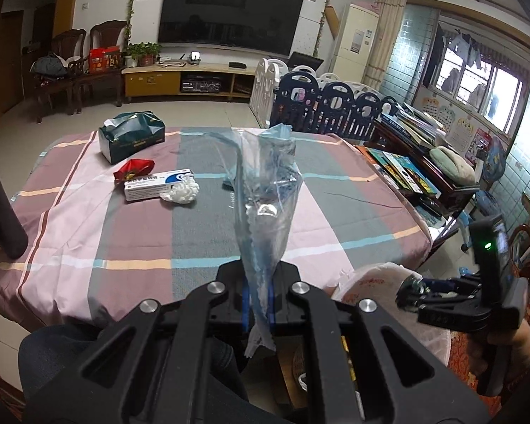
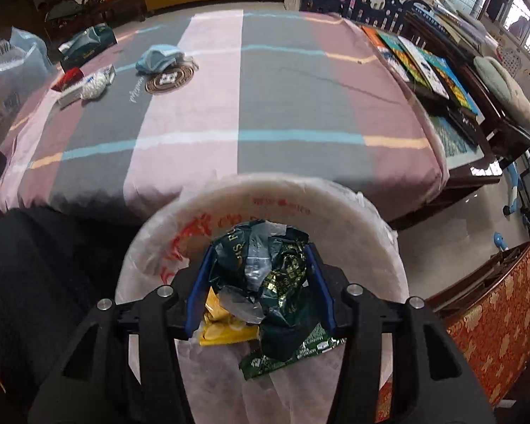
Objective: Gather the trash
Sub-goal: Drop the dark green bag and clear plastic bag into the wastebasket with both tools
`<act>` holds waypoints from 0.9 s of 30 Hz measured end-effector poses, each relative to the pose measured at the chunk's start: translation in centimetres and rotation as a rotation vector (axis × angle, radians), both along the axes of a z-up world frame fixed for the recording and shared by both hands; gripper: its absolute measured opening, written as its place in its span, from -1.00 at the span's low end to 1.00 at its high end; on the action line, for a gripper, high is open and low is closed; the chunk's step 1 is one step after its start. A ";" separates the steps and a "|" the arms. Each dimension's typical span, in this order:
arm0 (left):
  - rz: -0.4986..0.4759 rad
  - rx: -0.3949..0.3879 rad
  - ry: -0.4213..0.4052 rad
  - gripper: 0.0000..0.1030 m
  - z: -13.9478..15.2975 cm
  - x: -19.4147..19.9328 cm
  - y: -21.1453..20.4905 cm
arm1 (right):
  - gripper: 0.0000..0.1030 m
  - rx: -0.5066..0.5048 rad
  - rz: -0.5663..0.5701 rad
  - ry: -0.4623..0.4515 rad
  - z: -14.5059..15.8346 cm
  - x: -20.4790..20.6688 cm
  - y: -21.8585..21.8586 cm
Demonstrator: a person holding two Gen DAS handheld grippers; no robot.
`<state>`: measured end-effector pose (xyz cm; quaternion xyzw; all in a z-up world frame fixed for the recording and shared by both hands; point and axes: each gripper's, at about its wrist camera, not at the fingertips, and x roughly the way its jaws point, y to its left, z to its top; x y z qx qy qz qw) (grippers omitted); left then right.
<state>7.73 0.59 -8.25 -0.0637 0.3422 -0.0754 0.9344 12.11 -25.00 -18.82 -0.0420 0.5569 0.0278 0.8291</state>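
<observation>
My left gripper [image 1: 258,275] is shut on the lower end of a clear bluish plastic bag [image 1: 265,190], which stands up from the jaws over the table's near edge. My right gripper [image 2: 259,251] points down over a bin lined with a white bag [image 2: 335,205]. A crumpled dark green wrapper [image 2: 282,282] fills the gap between its blue pads and touches both. A yellow wrapper [image 2: 226,332] lies in the bin below. In the left wrist view, the right gripper [image 1: 411,291] hangs over that same white liner [image 1: 371,275].
On the striped tablecloth [image 1: 194,240] lie a green tissue box [image 1: 132,136], a red wrapper [image 1: 134,169], a white medicine box [image 1: 152,185] and a crumpled white tissue [image 1: 182,192]. A black flask [image 1: 3,212] stands at the left edge. Books [image 1: 399,169] cover a bench on the right.
</observation>
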 end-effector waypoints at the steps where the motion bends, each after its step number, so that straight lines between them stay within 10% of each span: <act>1: -0.009 0.002 0.004 -0.84 -0.1 -0.2 -0.3 | 0.10 -0.024 -0.013 0.037 -1.0 0.0 -0.1; 8: -0.048 0.053 0.017 -0.84 -0.7 -1.3 -2.5 | 0.39 0.121 -0.196 0.005 -0.1 0.4 -3.2; 14: -0.137 0.067 0.040 -0.84 -1.6 -1.2 -4.8 | 0.41 0.022 -0.321 -0.212 4.3 -0.3 -5.4; 27: -0.601 0.199 0.200 -0.83 -8.2 -2.0 -18.0 | 0.44 0.036 -0.492 -0.365 6.9 -2.1 -10.7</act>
